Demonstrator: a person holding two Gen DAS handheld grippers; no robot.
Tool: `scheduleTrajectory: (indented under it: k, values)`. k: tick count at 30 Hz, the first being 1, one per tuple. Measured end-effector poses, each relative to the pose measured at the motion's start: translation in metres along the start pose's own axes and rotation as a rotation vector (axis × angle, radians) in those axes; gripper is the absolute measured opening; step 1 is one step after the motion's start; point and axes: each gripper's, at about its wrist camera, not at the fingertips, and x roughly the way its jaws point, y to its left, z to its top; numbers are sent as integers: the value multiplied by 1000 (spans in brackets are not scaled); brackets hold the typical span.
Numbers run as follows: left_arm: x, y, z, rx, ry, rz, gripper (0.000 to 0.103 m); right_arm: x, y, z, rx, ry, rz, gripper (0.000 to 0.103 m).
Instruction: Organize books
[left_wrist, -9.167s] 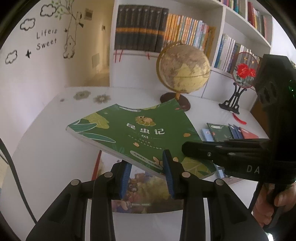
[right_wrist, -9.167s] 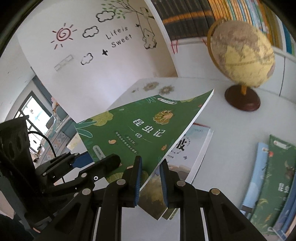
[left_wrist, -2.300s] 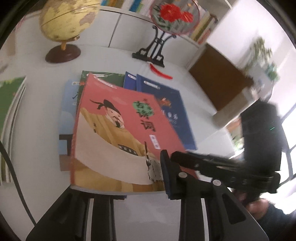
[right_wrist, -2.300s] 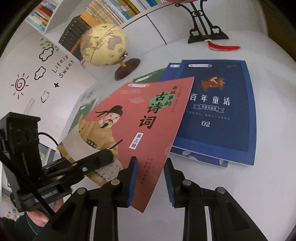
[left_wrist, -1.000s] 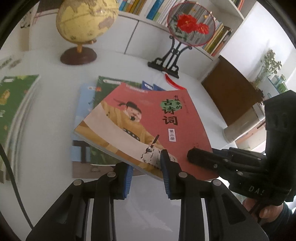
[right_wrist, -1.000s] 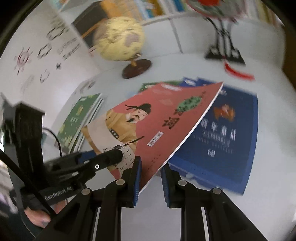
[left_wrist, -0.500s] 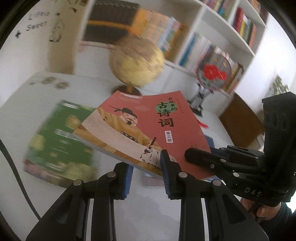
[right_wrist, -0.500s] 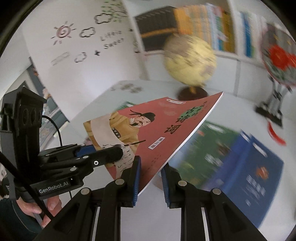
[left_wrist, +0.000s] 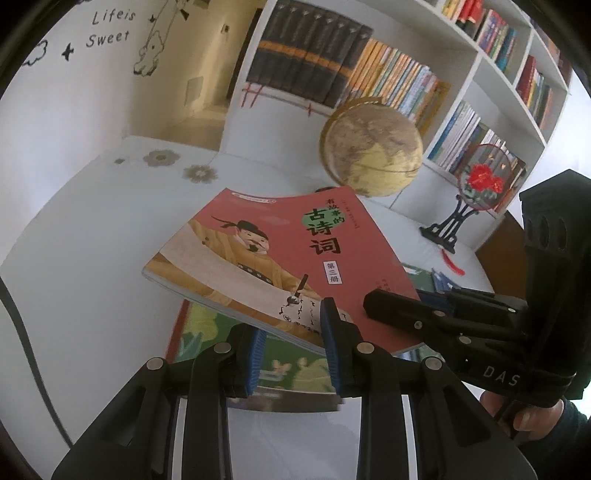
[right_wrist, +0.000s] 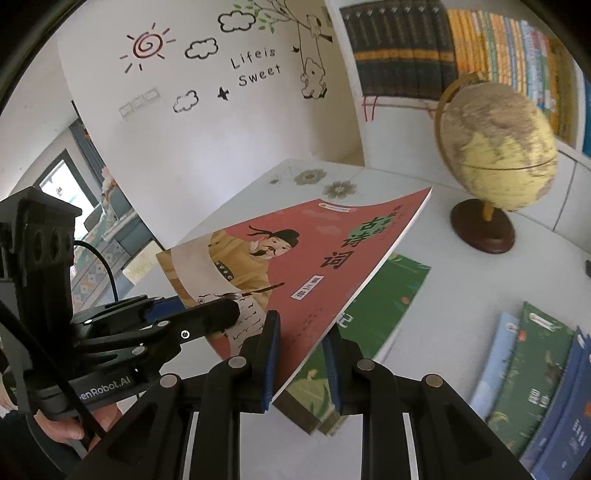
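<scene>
A red poetry book (left_wrist: 280, 254) with a robed man on its cover is held in the air by both grippers. My left gripper (left_wrist: 293, 354) is shut on its near edge. My right gripper (right_wrist: 301, 360) is shut on its near right corner; the book also shows in the right wrist view (right_wrist: 295, 269). Below it a stack topped by a green book (right_wrist: 373, 314) lies on the white table (left_wrist: 92, 236). The green stack also shows in the left wrist view (left_wrist: 280, 365). Several more books (right_wrist: 532, 376) lie fanned out at the right.
A yellow globe (left_wrist: 371, 151) on a dark wooden base (right_wrist: 482, 225) stands behind the stack. A round fan with a red flower (left_wrist: 480, 181) stands on a black stand at the back right. Full bookshelves (left_wrist: 369, 85) line the back wall.
Both grippers have carried the red book left from the fanned books to above the green stack. Earlier the green book was carried the same way; it now lies on top of the stack.
</scene>
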Motion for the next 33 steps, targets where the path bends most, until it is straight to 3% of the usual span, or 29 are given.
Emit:
scheduleTrajectory:
  k: [7,17,21,25,28,33]
  values:
    - [25,20,-6,-6,55,-52,26,36,-1,-1,41,48,-40,21]
    - [47,24,-32,2,152,-89,26,57,-20,-19,159,122,-46,22]
    - [55,27,-40,-10,200,-70,35,65,-26,-26,195,151,-43,22]
    - [57,36,-50,-47,227,-16,35,77,-32,-30,229,211,-44,32]
    - [47,39,-57,-35,236,31,38,84,-34,-37,228,249,-57,33]
    - [27,43,-74,-43,246,99,39,66,-37,-47,244,242,-73,33]
